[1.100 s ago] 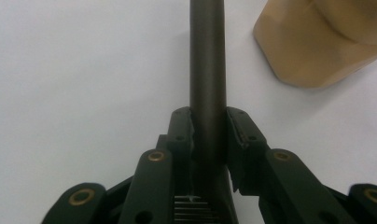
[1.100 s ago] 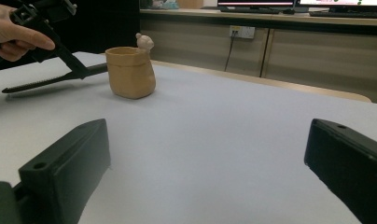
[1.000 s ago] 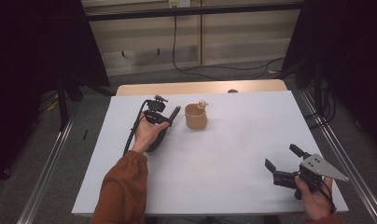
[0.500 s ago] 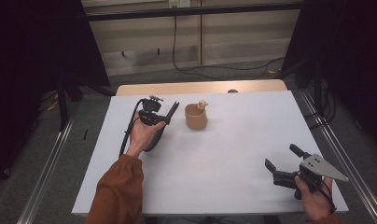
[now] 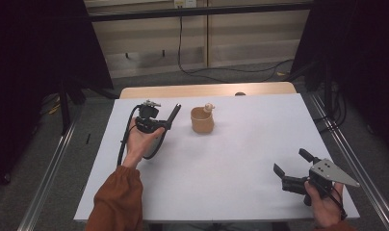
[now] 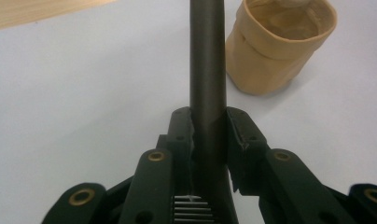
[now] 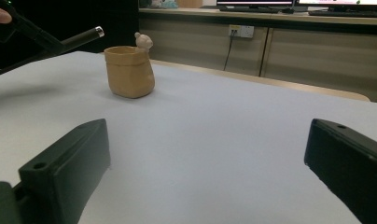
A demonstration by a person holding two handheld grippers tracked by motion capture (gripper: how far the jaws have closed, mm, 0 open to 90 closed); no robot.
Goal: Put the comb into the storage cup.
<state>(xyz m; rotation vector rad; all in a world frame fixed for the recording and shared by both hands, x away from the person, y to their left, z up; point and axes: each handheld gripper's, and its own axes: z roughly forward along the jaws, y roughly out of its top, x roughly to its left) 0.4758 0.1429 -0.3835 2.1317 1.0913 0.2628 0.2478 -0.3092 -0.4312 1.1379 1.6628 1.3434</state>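
My left gripper is shut on a dark round rod, which sticks out ahead of the jaws and slants up toward the pot. The rod's silver-tipped end hangs just left of the pot without touching it. The pot, a tan pouch-shaped one with a small bear figure at its rim, stands upright on the white table. At the table's near right my right gripper rests with its jaws wide open and nothing between them.
The left gripper's black cable loops down beside the hand holding it. A wooden strip runs along the table's far edge. Metal rails flank both sides of the table.
The left hand has drifted left and slightly up, carrying the rod away from the pot. The right gripper has stayed put.
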